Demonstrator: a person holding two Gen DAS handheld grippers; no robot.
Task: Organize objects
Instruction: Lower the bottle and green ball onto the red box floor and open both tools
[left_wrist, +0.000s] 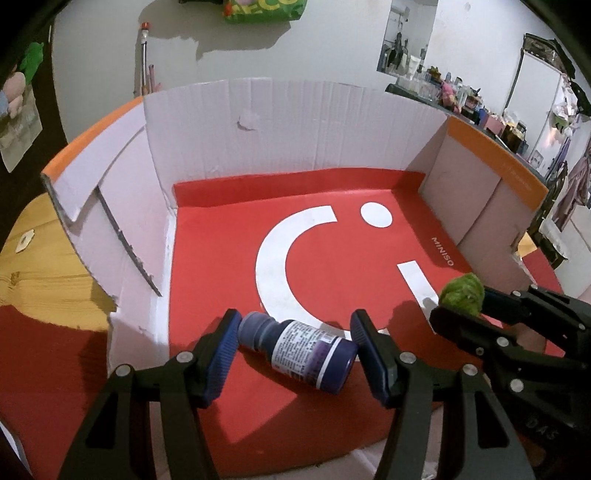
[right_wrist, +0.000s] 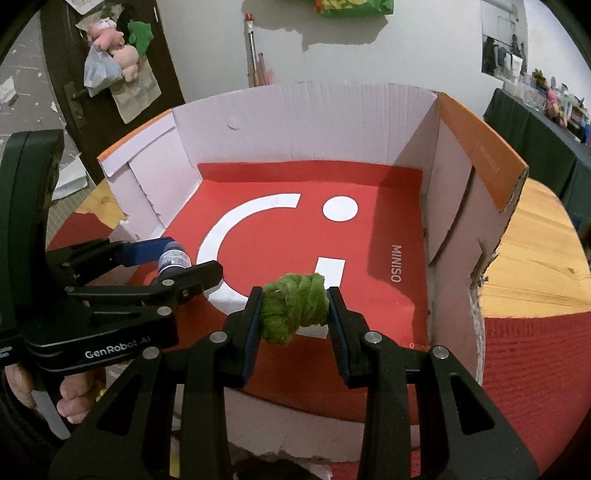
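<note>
left gripper (left_wrist: 295, 347): jaws closed end to end on the small purple bottle (left_wrist: 295, 349), one pad on its cap, the other on its base; it hangs crosswise over the near part of the box floor.
purple bottle: probably light, hard plastic with a glossy label, so likely slippery; the end-to-end hold could let it pivot, and a grip across the labelled body looks surer.
right gripper (right_wrist: 295, 314): jaws pinched tight on the green knotted bundle (right_wrist: 293, 314), held just above the box floor.
green knotted bundle: looks fuzzy, soft and light; it squashes under the pads, is unlikely to slip, and its thick middle is the best hold.
cardboard box (right_wrist: 303, 122): open-topped, red liner with white logo; both things are inside its near edge, the bottle to the bundle's left.
desk (right_wrist: 535, 251): wooden, carries the box.
</note>
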